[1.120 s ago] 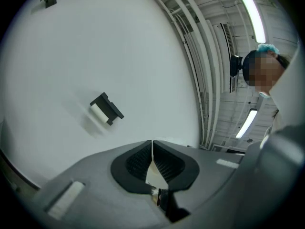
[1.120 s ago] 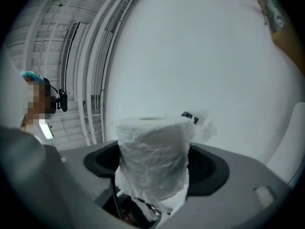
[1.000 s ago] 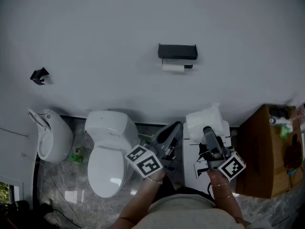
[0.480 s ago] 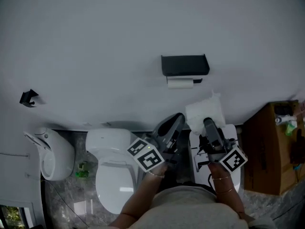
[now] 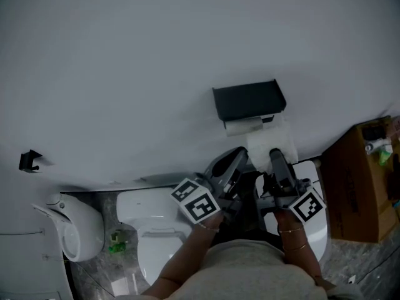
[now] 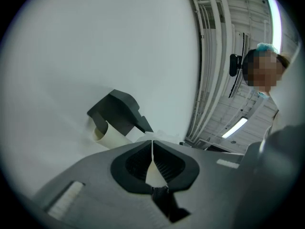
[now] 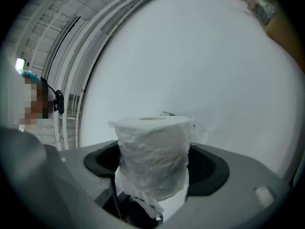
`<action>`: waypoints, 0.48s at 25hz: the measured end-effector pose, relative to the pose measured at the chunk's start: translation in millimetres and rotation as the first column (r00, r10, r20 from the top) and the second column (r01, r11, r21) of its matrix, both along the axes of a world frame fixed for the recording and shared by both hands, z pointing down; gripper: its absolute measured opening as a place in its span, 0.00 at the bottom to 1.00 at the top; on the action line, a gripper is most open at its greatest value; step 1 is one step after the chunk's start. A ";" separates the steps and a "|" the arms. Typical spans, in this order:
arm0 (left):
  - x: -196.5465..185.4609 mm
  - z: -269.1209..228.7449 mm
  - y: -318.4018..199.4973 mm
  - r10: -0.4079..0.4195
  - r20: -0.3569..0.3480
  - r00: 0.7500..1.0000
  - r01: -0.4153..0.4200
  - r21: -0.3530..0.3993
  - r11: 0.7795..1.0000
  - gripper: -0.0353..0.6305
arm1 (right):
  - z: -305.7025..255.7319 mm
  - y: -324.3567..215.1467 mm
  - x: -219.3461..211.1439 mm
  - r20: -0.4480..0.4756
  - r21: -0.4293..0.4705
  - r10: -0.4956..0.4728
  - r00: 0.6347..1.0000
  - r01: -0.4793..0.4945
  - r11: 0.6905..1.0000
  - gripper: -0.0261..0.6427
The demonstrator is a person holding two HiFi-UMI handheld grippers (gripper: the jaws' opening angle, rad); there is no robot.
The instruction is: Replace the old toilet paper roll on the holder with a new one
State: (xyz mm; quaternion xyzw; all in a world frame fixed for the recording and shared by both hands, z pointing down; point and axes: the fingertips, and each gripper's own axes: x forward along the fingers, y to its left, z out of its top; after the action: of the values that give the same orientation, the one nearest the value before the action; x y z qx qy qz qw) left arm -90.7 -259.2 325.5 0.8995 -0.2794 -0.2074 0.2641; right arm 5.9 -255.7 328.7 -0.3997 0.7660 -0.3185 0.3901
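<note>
A black toilet paper holder (image 5: pixel 249 100) hangs on the white wall, with the old, nearly used-up roll (image 5: pixel 244 125) under its cover. In the left gripper view the holder (image 6: pixel 119 111) and the old roll's pale tube (image 6: pixel 110 136) lie ahead and to the left. My left gripper (image 6: pixel 152 147) is shut with nothing in it; in the head view it (image 5: pixel 237 158) sits just below the holder. My right gripper (image 7: pixel 153 163) is shut on the new roll (image 7: pixel 152 151), upright in thin wrap. That new roll (image 5: pixel 270 144) is close under the holder's right end.
A white toilet (image 5: pixel 159 230) stands below left, with a white urinal-like fixture (image 5: pixel 78 230) further left. A white stand (image 5: pixel 315 224) is under my right hand, a brown cardboard box (image 5: pixel 362 180) at the right. A small black hook (image 5: pixel 28 160) is on the wall.
Both grippers have moved toward the wall and the holder, which now looks larger and nearer. The new roll has come up close beneath the holder.
</note>
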 end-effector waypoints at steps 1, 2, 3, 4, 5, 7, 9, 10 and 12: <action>0.7 1.3 -3.7 0.014 -0.001 1.000 -0.014 -0.004 1.000 0.08 | 0.9 -3.1 1.0 0.000 -0.003 0.015 1.000 -0.015 1.000 0.66; 1.4 2.5 -7.4 0.025 -0.003 1.000 -0.025 -0.008 1.000 0.08 | 1.6 -5.9 2.0 -0.001 -0.004 0.027 1.000 -0.027 1.000 0.66; 2.7 3.9 -11.3 0.035 -0.004 0.999 -0.035 -0.011 0.999 0.08 | 2.5 -8.4 3.7 -0.002 -0.006 0.038 0.999 -0.038 0.999 0.66; 5.9 5.8 -15.3 0.043 -0.006 0.999 -0.043 -0.016 0.999 0.08 | 3.9 -10.7 7.2 -0.003 -0.009 0.048 0.999 -0.048 0.999 0.66; 11.1 8.4 -19.5 0.051 -0.007 0.999 -0.051 -0.021 0.998 0.08 | 5.9 -12.9 12.7 -0.004 -0.012 0.058 0.998 -0.058 0.998 0.66; 21.6 13.5 -24.6 0.069 -0.009 0.998 -0.069 -0.031 0.997 0.08 | 9.8 -14.4 23.6 -0.006 -0.020 0.076 0.997 -0.076 0.997 0.66; 22.6 15.7 -21.9 0.088 -0.008 0.996 -0.088 -0.038 0.995 0.08 | 10.4 -9.7 24.3 -0.011 -0.023 0.094 0.996 -0.094 0.995 0.66; 22.8 16.4 -20.0 0.099 -0.007 0.995 -0.099 -0.040 0.994 0.08 | 10.2 -7.6 24.5 -0.015 -0.023 0.103 0.995 -0.103 0.994 0.66; 29.1 18.2 -19.2 0.122 -0.006 0.992 -0.122 -0.045 0.991 0.08 | 10.5 -8.3 30.9 -0.020 -0.023 0.118 0.993 -0.118 0.993 0.66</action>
State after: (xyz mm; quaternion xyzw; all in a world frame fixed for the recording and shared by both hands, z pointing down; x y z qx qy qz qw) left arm -61.6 -278.3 343.7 0.9083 -0.2280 -0.1859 0.2973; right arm 36.9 -264.0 339.3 -0.4519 0.7406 -0.3005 0.3962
